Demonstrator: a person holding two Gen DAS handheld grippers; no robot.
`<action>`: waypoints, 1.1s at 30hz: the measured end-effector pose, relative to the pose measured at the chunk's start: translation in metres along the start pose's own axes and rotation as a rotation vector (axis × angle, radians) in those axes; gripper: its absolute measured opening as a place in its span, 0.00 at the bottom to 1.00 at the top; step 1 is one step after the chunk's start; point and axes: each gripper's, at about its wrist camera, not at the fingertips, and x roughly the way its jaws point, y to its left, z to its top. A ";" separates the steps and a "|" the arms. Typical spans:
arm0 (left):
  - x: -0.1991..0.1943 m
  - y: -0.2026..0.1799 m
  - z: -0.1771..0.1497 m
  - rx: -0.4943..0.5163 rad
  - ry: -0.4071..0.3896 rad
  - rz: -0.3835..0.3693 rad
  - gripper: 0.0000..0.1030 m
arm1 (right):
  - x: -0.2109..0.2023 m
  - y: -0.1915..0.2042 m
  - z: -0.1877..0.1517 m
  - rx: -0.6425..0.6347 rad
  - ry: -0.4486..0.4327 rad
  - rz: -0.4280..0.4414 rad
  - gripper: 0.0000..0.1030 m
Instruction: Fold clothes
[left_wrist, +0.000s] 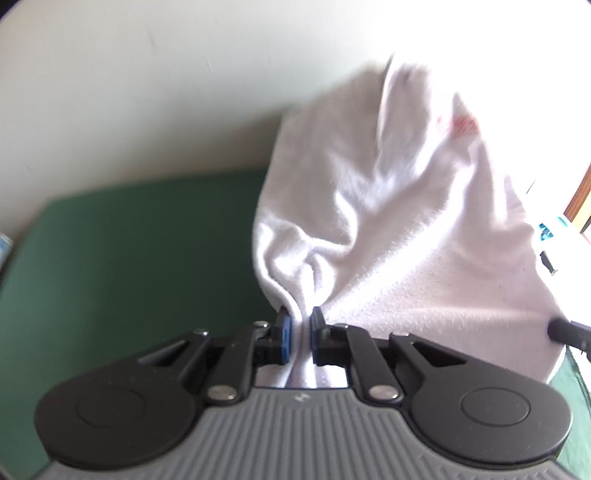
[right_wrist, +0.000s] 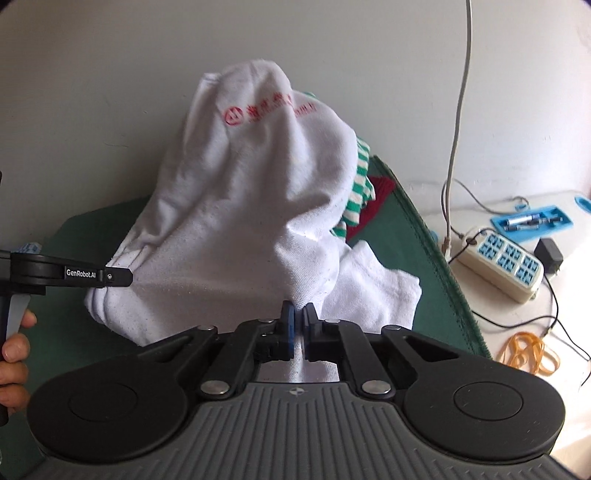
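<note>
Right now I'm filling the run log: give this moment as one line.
step: lift shirt | left gripper: shut on white shirt | right gripper: shut on white shirt | shirt: raised over green mat | fold: not yet

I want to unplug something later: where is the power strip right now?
In the right wrist view the power strip lies at the right, on the white surface beside the green mat, between the blue tray and the orange rubber bands.

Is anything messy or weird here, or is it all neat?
Mostly fine. The white shirt is bunched up, but both grippers, left and right, are pinching it, so that fits folding. Odd bits: orange rubber bands lie loose by tangled cables, and a striped garment sits crumpled behind.
</note>
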 end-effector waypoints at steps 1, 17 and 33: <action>-0.020 0.005 -0.004 0.003 -0.032 0.002 0.08 | -0.013 0.003 0.001 -0.008 -0.020 0.023 0.04; -0.202 0.094 -0.191 -0.028 0.240 0.114 0.11 | -0.121 0.076 -0.108 -0.244 0.456 0.456 0.12; -0.150 0.109 -0.175 0.063 0.229 -0.024 0.22 | -0.062 0.090 -0.143 0.127 0.341 -0.043 0.31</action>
